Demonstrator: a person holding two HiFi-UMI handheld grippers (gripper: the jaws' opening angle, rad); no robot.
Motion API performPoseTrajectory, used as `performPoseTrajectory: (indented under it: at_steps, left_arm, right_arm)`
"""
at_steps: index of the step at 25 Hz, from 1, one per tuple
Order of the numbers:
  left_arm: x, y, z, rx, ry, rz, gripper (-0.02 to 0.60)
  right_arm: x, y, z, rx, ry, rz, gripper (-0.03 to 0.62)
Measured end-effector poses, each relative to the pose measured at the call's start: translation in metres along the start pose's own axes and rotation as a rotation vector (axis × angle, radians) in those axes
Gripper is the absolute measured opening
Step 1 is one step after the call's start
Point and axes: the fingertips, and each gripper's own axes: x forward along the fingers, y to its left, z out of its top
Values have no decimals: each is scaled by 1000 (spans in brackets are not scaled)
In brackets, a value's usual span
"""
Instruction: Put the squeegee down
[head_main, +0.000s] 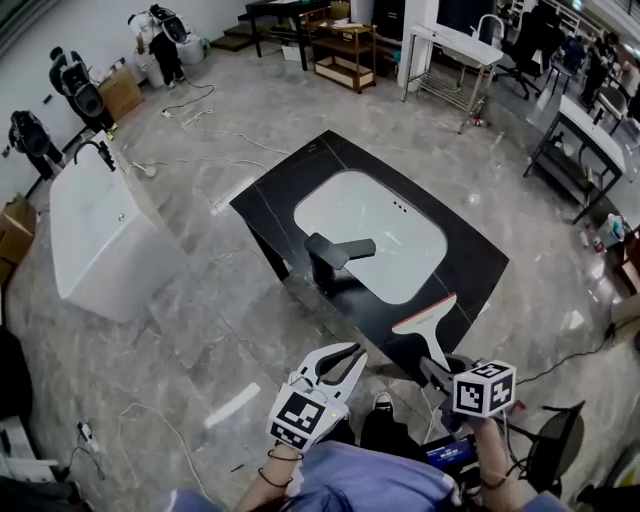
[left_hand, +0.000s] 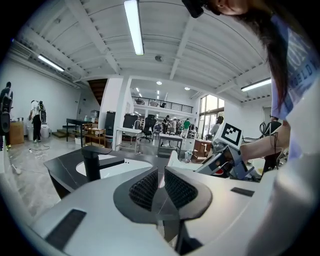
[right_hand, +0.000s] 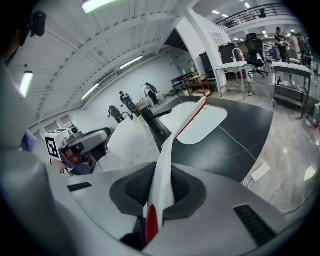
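The squeegee is white with a red blade edge and hangs over the near right corner of the black countertop. My right gripper is shut on its handle, which runs up between the pads toward the white sink basin. The squeegee stands tilted, blade end away from me. My left gripper hovers left of it, just off the counter's near edge. Its jaws stand shut with nothing between them. A black faucet stands at the basin's near rim.
A white freestanding tub stands on the marble floor at left. Cables trail across the floor. Tables and shelves line the back, and people stand by the left wall. A dark chair is at my right.
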Motion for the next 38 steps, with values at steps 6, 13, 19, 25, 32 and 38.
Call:
performPoseTrajectory:
  at_steps: [6, 13, 19, 25, 32, 38]
  left_arm:
    - [16, -5, 13, -4, -1, 52, 38]
    - [18, -12, 14, -18, 23, 138, 37]
    - [11, -10, 9, -34, 45, 212, 38]
    - [9, -5, 6, -46, 50, 260, 37]
    - [8, 0, 7, -51, 53, 292, 38]
    - [2, 3, 4, -57, 63, 314, 37]
  right_arm:
    - [22, -7, -2, -28, 114, 166, 41]
    - [55, -25, -25, -108, 285, 259, 40]
    - [74, -34, -30, -141, 370, 304, 41]
    - [81, -63, -30, -107, 406, 274, 46]
    - [91, -96, -30, -333, 428, 120, 62]
    - [97, -118, -14, -518, 401, -26, 179]
